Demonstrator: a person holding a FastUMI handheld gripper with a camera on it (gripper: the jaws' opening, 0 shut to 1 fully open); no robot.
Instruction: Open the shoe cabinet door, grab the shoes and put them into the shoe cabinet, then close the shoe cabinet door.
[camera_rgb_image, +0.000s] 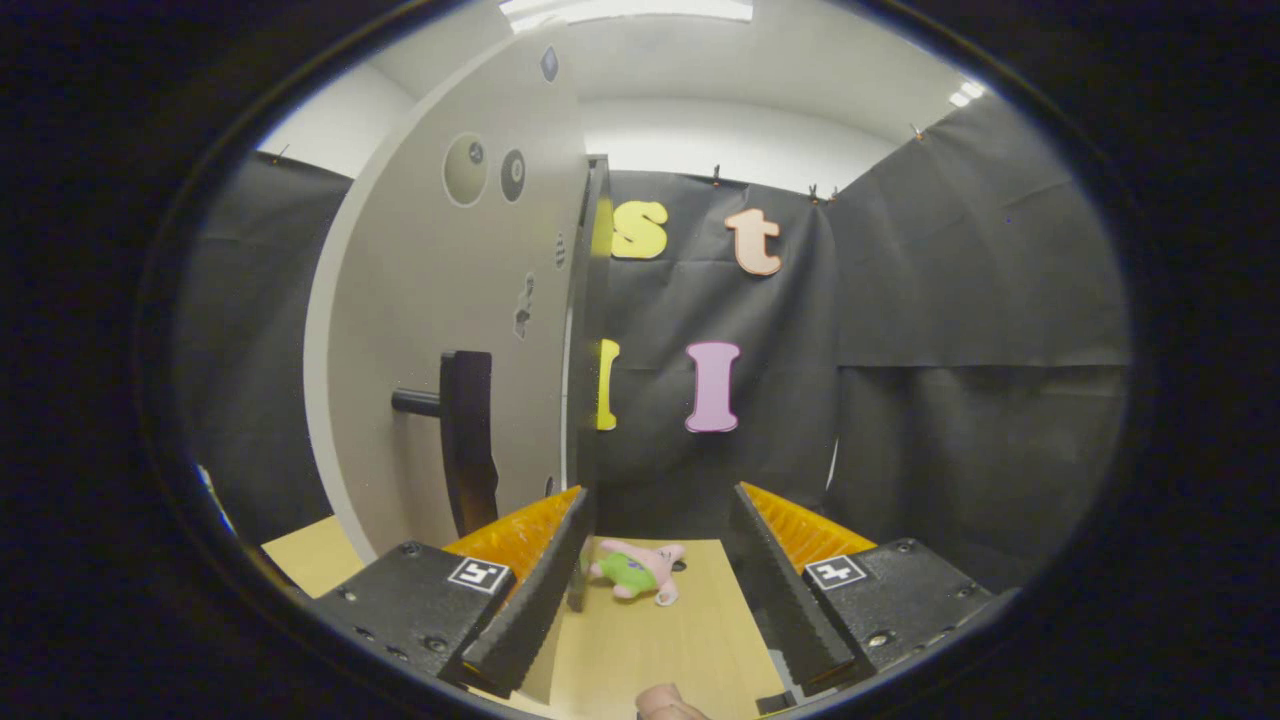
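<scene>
The hand-held gripper (655, 560) gapes wide, empty; the shoe cabinet door (450, 330) hides the cabinet's inside; a pink-green plush toy (638, 572) lies on the tabletop (660, 630).

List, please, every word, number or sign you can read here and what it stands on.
Cabinet door stickers: too small and blurred to read.
Square markers on the tongs: coded patterns, no words.
Tongs open, holding nothing, near the door edge.
</scene>
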